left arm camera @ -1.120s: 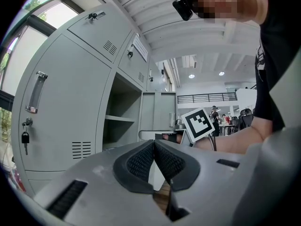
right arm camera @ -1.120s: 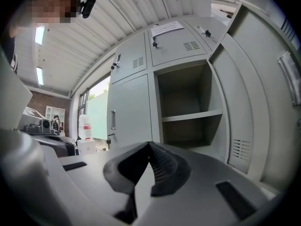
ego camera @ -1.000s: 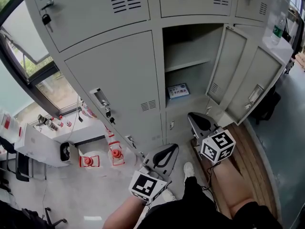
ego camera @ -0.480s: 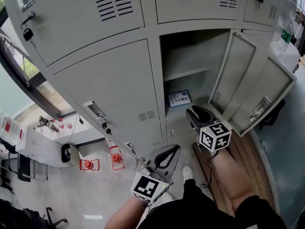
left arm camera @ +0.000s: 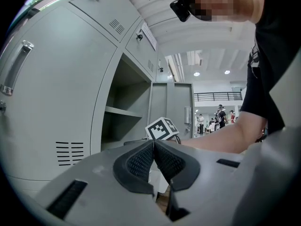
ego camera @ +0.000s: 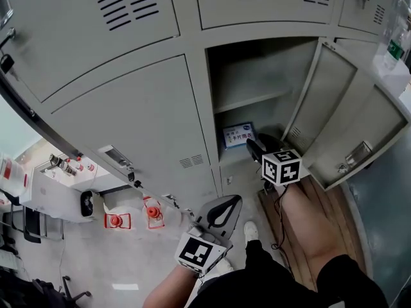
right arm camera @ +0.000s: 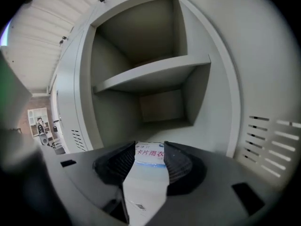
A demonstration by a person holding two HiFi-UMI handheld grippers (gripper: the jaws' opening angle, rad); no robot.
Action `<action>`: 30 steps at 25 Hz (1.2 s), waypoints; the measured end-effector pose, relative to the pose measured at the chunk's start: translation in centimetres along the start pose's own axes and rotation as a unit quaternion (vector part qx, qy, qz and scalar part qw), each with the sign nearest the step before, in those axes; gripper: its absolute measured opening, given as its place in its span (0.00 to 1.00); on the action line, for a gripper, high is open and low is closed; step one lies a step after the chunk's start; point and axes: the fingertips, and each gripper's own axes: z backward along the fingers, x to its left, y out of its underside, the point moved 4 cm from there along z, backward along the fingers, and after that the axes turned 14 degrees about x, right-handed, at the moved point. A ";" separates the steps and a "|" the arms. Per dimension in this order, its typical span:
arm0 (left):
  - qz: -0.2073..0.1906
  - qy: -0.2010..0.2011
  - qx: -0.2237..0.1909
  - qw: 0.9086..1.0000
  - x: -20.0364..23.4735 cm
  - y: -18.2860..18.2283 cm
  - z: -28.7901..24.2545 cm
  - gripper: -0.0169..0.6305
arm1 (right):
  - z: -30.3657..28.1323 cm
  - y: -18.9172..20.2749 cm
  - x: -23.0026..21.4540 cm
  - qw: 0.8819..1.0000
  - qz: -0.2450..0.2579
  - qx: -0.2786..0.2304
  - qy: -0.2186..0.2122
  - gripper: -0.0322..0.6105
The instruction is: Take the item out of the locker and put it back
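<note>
A flat white-and-blue packet (ego camera: 239,134) lies on the floor of the open locker compartment (ego camera: 257,69), under its shelf (ego camera: 250,100). My right gripper (ego camera: 253,145) reaches to the compartment's mouth, just right of the packet. In the right gripper view its jaws (right arm camera: 149,147) have just been opening. The packet (right arm camera: 149,160) shows in the gap between them, and the pads do not press on it. My left gripper (ego camera: 218,213) hangs lower, in front of the closed lockers. Its jaws (left arm camera: 154,142) are shut, tips together, and hold nothing.
The compartment's door (ego camera: 324,101) stands swung out to the right, with a second open door (ego camera: 369,133) beside it. Closed grey locker doors (ego camera: 128,114) fill the left. A white table (ego camera: 58,194) and red objects (ego camera: 154,212) sit on the floor at lower left. Wooden boards (ego camera: 324,194) lie below.
My right gripper has moved up the picture to the locker's mouth, next to the packet. The view has drawn closer to the lockers. The left gripper has barely shifted.
</note>
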 end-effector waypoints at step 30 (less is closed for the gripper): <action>0.012 0.001 0.007 1.000 0.7 1.0 -0.6 0.05 | -6.1 1.3 -2.4 0.988 -0.034 0.144 0.032 0.55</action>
